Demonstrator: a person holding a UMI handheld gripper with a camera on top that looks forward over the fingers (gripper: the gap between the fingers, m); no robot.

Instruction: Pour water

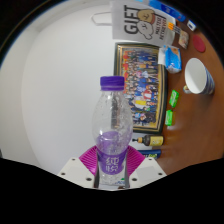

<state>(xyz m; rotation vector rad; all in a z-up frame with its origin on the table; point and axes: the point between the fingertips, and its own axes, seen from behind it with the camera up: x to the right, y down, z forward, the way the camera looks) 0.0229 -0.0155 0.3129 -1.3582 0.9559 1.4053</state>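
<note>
Your gripper [112, 168] holds a water bottle upright at the lower centre of the frame.

Gripper view: the clear bottle [112, 130], purple cap [112, 83] on, stands between your fingers, both purple pads [93, 160] pressed against its purple label, jaws closed to its width. Behind it lies a framed picture [142, 85] on a brown table [195, 125]. At upper right sit a gift box [133, 20] and a blue-rimmed bowl [200, 75].
</note>
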